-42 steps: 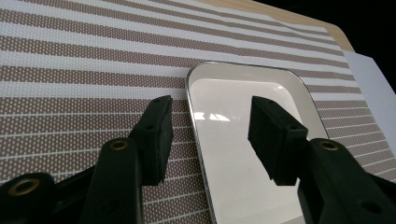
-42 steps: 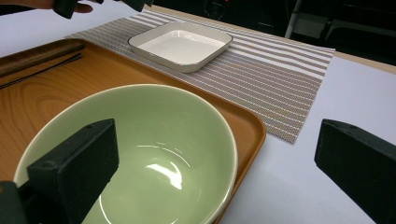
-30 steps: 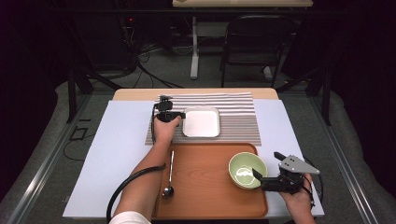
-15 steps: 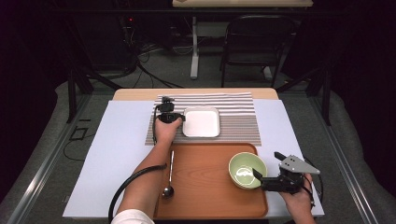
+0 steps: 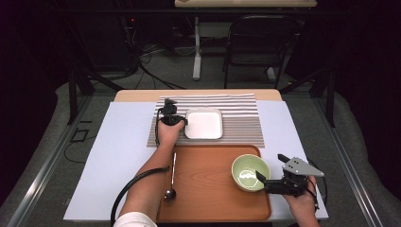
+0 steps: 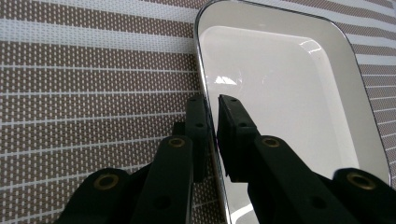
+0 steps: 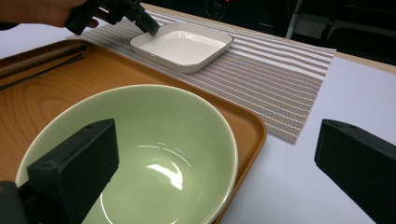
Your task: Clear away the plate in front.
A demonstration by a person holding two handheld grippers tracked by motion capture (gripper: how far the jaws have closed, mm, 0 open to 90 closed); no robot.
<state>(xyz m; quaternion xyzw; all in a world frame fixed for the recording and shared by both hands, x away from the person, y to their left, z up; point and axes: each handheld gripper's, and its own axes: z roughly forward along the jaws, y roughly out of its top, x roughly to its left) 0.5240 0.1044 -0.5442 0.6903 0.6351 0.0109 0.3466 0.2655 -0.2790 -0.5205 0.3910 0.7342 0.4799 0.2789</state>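
A white square dish [image 5: 204,124] [image 6: 280,84] [image 7: 182,46] lies on a striped placemat [image 5: 241,113]. My left gripper [image 5: 184,124] [image 6: 212,105] [image 7: 152,28] has just been closing its jaws and now pinches the dish's left rim, one pad inside and one outside. A green bowl [image 5: 249,171] [image 7: 140,149] stands at the right end of the wooden tray [image 5: 203,198]. My right gripper [image 5: 269,168] [image 7: 219,154] stands wide open at the bowl's right edge, one jaw over the bowl and the other over the white table cover.
A metal spoon [image 5: 171,189] lies on the tray's left side beside the person's left forearm. The tray's rim [image 7: 254,135] runs just right of the bowl. A chair and table legs stand beyond the far table edge.
The left hand has barely shifted at the dish's left rim. The dish, the bowl and the right gripper sit where they were.
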